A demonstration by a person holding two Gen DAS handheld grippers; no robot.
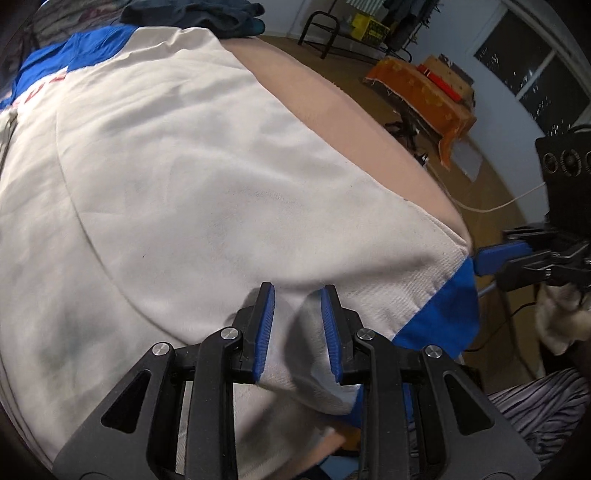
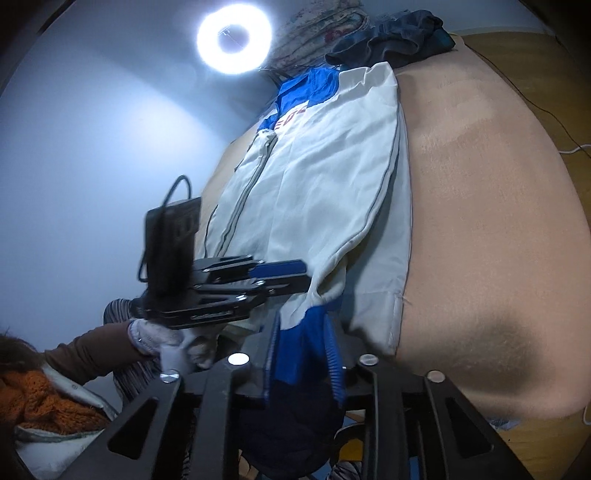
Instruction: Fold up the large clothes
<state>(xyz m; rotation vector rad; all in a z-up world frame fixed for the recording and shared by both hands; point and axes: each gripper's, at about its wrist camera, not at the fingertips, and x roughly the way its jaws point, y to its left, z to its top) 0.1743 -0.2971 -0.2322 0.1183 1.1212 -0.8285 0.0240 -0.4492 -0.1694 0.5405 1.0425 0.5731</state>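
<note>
Garment: white zip-front fabric jacket (image 2: 314, 177) with blue shoulder panels and blue hem band, spread lengthwise on peach-covered bed (image 2: 498, 221), hem at near edge. Left gripper (image 1: 297, 328): blue-padded jaws partly apart, a raised fold of white cloth between them. Right gripper (image 2: 303, 354): jaws closed on blue hem band.

A peach-covered bed (image 2: 480, 184) carries a white-and-blue jacket (image 2: 325, 177) and dark clothes (image 2: 399, 33).
</note>
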